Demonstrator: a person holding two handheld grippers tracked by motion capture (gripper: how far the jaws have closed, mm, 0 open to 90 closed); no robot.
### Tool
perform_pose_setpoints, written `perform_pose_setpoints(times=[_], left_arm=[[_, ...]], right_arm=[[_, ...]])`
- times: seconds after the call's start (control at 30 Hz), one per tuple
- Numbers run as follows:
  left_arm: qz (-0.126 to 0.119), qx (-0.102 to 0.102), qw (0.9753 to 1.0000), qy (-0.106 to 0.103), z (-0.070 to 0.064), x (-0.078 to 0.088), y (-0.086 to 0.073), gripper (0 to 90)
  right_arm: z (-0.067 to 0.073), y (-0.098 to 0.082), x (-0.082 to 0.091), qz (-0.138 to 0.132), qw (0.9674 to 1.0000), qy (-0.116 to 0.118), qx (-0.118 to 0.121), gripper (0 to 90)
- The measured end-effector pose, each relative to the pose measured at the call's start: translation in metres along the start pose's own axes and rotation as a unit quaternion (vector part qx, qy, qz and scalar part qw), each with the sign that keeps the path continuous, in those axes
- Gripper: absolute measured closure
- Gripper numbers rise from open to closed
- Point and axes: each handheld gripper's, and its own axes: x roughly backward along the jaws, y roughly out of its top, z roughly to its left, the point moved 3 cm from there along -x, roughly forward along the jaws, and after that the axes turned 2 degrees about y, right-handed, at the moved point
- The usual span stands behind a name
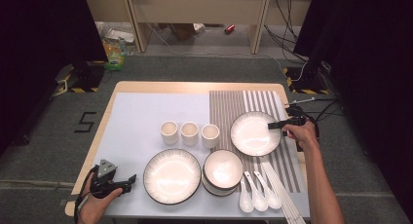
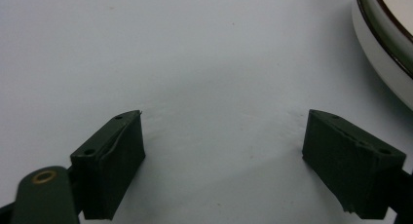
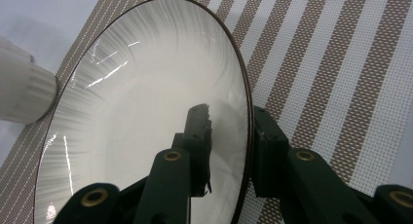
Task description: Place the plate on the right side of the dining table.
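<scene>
Right tongs (image 3: 229, 136) astride the near rim of the striped-mat plate (image 3: 146, 117), one jaw inside, one outside, seemingly a slight gap at the rim, grip loose, left tongs (image 2: 221, 151) spread wide and empty on bare table (image 2: 195, 48), well apart from that plate, beside another plate (image 2: 384, 53).
</scene>
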Motion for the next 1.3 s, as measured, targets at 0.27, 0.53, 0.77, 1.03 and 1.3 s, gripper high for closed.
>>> perform_pose_setpoints(times=[0.27,0.53,0.77,1.03,1.3], left_arm=[[0.000,0.000,1.0000,0.000,0.000,0.000,0.000,14.2],[0.000,0.000,1.0000,0.001,0.000,0.000,0.000,14.2],[-0.001,0.001,1.0000,0.000,0.000,0.000,0.000,14.1],[0.000,0.000,1.0000,0.000,0.000,0.000,0.000,14.1],[0.000,0.000,1.0000,0.001,0.000,0.000,0.000,14.2]], right_arm=[[0.003,-0.001,-0.010,0.006,1.0000,0.004,-0.004,70.9],[0.004,-0.001,-0.011,0.010,0.9999,-0.002,0.000,70.2],[0.001,-0.006,-0.011,0.010,0.9999,-0.001,-0.004,69.3],[-0.001,-0.009,-0.015,0.015,0.9998,-0.003,-0.012,67.3],[-0.002,-0.013,-0.016,0.018,0.9998,-0.002,-0.011,66.8]])
